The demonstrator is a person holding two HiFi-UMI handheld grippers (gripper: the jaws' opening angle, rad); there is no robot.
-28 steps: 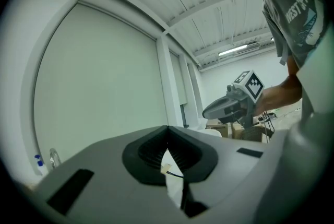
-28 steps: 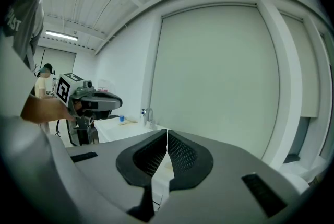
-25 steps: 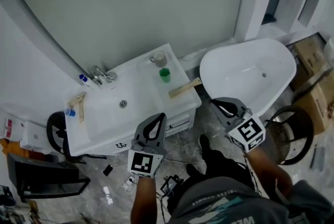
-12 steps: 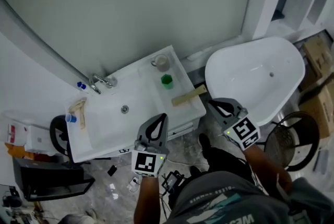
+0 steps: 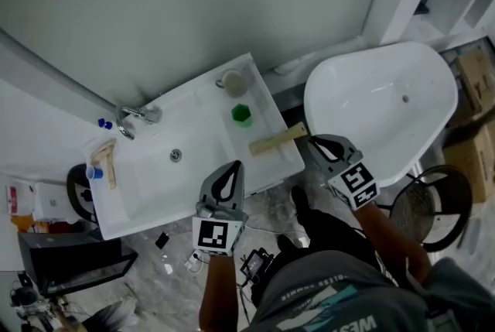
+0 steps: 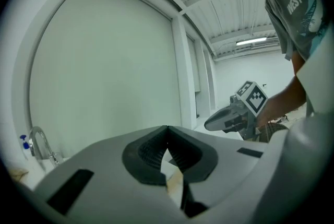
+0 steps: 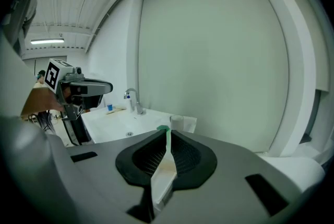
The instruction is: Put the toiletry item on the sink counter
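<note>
Table (image 5: 205, 102): floor (image 5: 147, 265) mostly open along 6 o'clock edge.
Flat box (image 5: 277, 142): table's 3 o'clock edge.
Left tool (image 5: 234, 166): closed, empty.
Right tool (image 5: 312, 139): closed, empty, beside box.

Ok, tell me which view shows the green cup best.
The head view: the green cup stands in full sight on the sink counter, seen from above. The right gripper view shows just a sliver of its top. The left gripper view does not show it.
</note>
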